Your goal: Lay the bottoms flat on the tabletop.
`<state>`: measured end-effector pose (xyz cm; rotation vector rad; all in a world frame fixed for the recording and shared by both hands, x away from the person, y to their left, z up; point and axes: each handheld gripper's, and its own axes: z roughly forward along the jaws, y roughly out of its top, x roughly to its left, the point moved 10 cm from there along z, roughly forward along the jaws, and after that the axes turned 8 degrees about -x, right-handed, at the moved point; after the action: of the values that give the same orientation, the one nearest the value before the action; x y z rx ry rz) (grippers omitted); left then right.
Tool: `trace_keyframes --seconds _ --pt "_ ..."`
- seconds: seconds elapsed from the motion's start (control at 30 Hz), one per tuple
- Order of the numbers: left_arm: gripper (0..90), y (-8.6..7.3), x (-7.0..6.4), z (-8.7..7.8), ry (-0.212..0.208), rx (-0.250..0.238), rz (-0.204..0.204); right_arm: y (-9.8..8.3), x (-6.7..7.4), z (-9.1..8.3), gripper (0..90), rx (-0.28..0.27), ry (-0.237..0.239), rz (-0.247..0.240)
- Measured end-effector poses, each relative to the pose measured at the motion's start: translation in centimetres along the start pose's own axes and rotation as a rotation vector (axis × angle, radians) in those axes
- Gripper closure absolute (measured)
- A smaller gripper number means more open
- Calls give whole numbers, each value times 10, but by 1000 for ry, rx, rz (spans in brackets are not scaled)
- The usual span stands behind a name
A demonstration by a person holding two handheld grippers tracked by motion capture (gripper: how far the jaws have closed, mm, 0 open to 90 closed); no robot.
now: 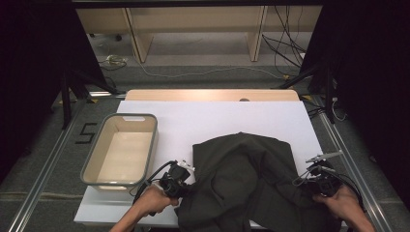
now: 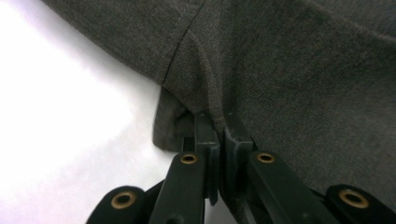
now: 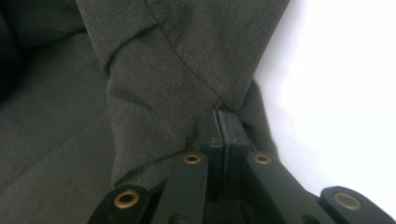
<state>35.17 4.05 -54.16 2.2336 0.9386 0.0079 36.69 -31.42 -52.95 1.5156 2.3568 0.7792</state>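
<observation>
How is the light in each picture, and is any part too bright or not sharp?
High view: soft, with dark surroundings around the evenly lit table. Left gripper view: table surface blown out white, garment weave sharp. Right gripper view: the same glare at right, cloth dim at left.

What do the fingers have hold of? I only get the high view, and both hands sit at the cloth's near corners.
Observer: The left gripper is shut on the dark garment, pinching a folded edge.
Operator: And the right one?
Observer: The right gripper is also shut on it, its fingers closed tight beside a stitched hem.
Operator: Anything else caught in either grip?
Observer: No, just fabric, with the white table beside it.
</observation>
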Motion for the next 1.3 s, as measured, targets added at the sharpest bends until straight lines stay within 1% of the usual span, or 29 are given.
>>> trace_keyframes --seconds 0.13,0.2,0.23,0.27,0.3,0.33,0.37,0.4,0.43,0.5,0.53,0.57,0.63,0.67,0.77,0.83,0.9,0.93,1.0,1.07,1.1,1.17,1.23,1.27,1.3 --pt "868 -5 -5 0 0 7 7 -5 2 1 900 12 7 -2" --pt "866 -5 -7 1 3 13 27 -6 4 1 900 14 4 -12" --pt "864 -5 -7 1 8 15 31 -6 5 0 900 15 1 -9" --pt "856 -4 -5 1 15 9 29 -5 4 0 896 6 -2 -11" --pt "830 -1 -2 1 36 -2 20 -4 3 0 885 -4 -10 3" --pt "771 2 2 0 60 -13 8 -3 2 -1 868 -10 -15 18" --pt "701 6 6 -2 83 -22 4 -1 0 -1 813 -19 -19 25" --pt "636 11 10 -3 102 -43 -9 3 -2 -1 710 -40 -28 28" --pt "570 16 14 -6 116 -62 -30 8 -5 -1 596 -61 -41 41" --pt "480 29 21 -11 130 -118 -76 21 -12 -4 486 -110 -58 56" --pt "451 36 23 -14 134 -145 -92 28 -16 -5 447 -136 -72 65" --pt "431 43 25 -16 136 -179 -113 35 -20 -6 422 -155 -84 83" --pt "412 55 30 -20 154 -217 -128 49 -28 -7 392 -190 -88 111" --pt "409 59 35 -21 173 -229 -129 55 -31 -6 377 -201 -90 126" --pt "401 70 50 -16 213 -248 -165 71 -37 3 358 -219 -70 152" --pt "401 75 59 -13 233 -264 -196 79 -40 11 329 -210 -73 153" --pt "401 77 68 -10 254 -267 -223 84 -40 19 293 -189 -73 152" --pt "399 78 72 -8 259 -265 -235 87 -39 23 256 -183 -68 145" --pt "394 78 78 -3 253 -262 -269 92 -38 29 254 -173 -70 139" --pt "384 77 83 3 262 -258 -298 94 -38 36 250 -167 -68 141" --pt "382 77 85 6 264 -254 -300 94 -38 39 249 -154 -67 147" --pt "366 75 87 13 278 -235 -301 92 -41 45 222 -135 -72 144" --pt "361 74 89 21 286 -226 -311 88 -44 51 224 -112 -52 164" --pt "361 73 90 25 285 -224 -322 87 -45 54 236 -107 -48 172" --pt "362 72 89 29 279 -214 -325 85 -45 57 246 -99 -39 176"
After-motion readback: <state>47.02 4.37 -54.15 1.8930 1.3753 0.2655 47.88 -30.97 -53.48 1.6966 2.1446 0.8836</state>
